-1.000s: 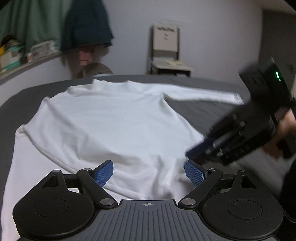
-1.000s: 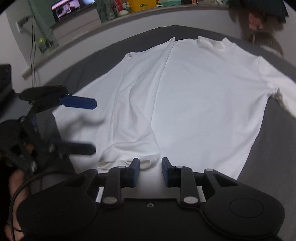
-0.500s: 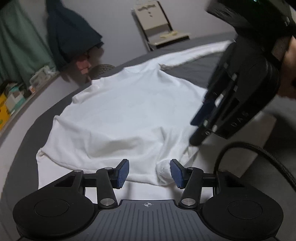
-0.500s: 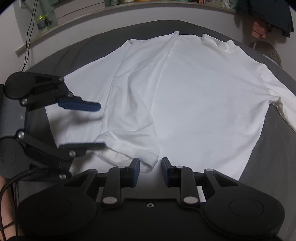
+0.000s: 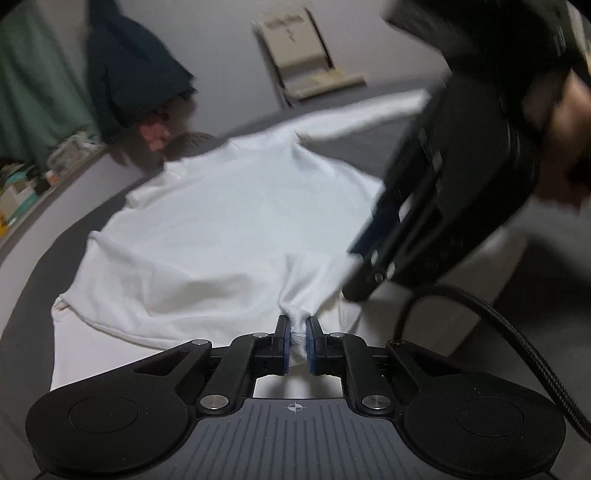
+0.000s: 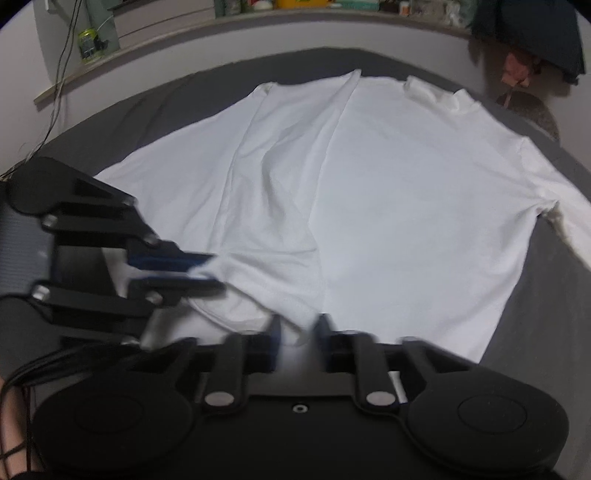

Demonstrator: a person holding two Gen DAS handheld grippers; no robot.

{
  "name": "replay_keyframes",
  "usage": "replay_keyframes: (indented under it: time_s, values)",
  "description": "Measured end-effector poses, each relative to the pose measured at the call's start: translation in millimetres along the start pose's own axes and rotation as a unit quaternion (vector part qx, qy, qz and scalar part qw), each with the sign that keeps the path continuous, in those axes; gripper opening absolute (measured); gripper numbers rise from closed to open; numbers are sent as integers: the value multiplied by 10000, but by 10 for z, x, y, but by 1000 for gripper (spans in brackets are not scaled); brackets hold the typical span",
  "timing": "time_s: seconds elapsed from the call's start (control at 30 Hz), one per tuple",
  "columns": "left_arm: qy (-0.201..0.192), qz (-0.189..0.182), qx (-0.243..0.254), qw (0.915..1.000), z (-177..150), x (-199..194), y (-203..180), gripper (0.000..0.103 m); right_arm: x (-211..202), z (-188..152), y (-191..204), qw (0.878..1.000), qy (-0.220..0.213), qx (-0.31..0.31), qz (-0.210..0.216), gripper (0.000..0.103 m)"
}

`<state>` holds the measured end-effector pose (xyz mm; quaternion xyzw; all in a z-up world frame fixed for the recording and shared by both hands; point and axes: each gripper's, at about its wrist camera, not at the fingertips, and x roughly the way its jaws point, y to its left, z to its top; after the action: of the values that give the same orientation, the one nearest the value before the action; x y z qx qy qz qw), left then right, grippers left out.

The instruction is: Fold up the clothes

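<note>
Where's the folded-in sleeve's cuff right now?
In the left wrist view the cuff sits bottom centre, pinched in the left claw. It lies over the shirt's near hem, with the right claw just to its right.

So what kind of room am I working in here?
Probably a bedroom: the white long-sleeved shirt lies on a grey-sheeted bed, a cluttered shelf runs along the wall, and dark clothing hangs nearby.

Shirt [image 6: 388, 206] flat on bed [image 6: 546, 310]; chair [image 5: 306, 59] behind.
</note>
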<state>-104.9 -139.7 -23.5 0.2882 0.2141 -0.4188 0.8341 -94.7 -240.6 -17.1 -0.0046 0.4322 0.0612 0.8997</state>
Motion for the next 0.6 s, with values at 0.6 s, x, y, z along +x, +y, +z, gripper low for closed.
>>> replay_keyframes:
  time_s: [0.6]
  values:
    - [364,10,49,9993,-111,-118,-251,11,-413,-42,42,9998,-76,-27,-161,5]
